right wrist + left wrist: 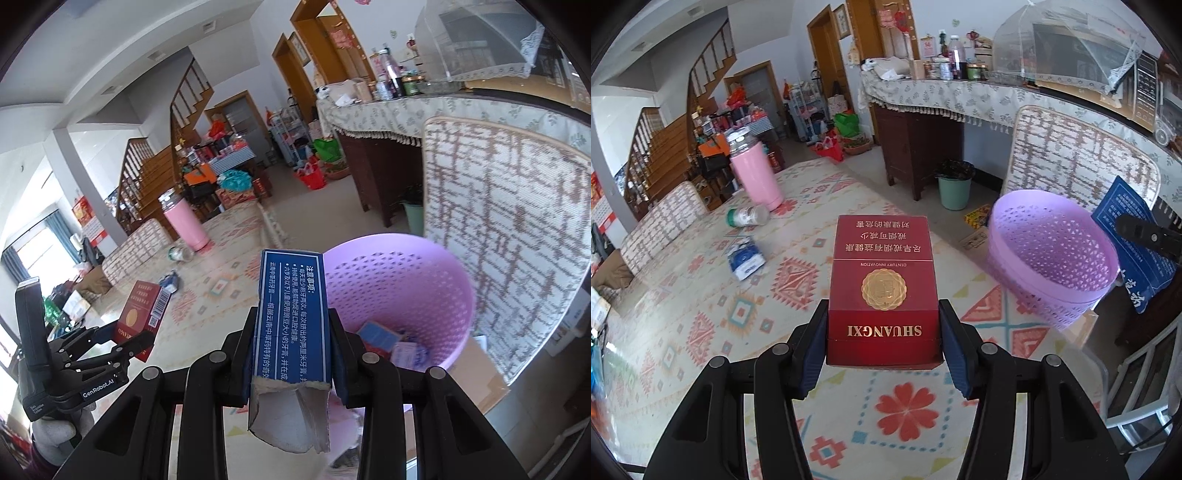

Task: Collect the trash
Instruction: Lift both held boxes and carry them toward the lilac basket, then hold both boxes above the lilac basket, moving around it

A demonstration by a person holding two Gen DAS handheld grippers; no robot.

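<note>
1. The left gripper (882, 332) is clamped on a red cigarette box (882, 291), its blue pads pressed against the box's two long sides near the lower end. The box is held clear of the table, its printed face up, gold emblem in the middle.
2. The right gripper (291, 354) pinches a blue toothpaste carton (291, 317) between its pads. The carton's near end is torn open, showing white card inside, and it sticks out both toward the camera and forward past the fingers.
3. In the right wrist view, the left gripper (125, 338) shows at the lower left with the red cigarette box (138, 314) in it, well apart from the blue carton.
4. Under both grippers lies the table (701, 295), covered with a patterned cloth of red, blue and yellow motifs.
5. A lilac perforated basket (399, 291) stands at the table's right edge, just beyond the blue carton. Several small boxes, among them a blue one (378, 334), lie at its bottom.
6. Farther out on the table, a crumpled blue-and-white packet (746, 258) lies alone.
7. Beyond it, a small clear bottle with a green cap (748, 216) lies on its side.
8. Just behind the bottle stands a tall pink tumbler (755, 173), upright.
9. On the floor past the table, a green bin (955, 184) with a dark liner stands beside a dark wooden cabinet.
</note>
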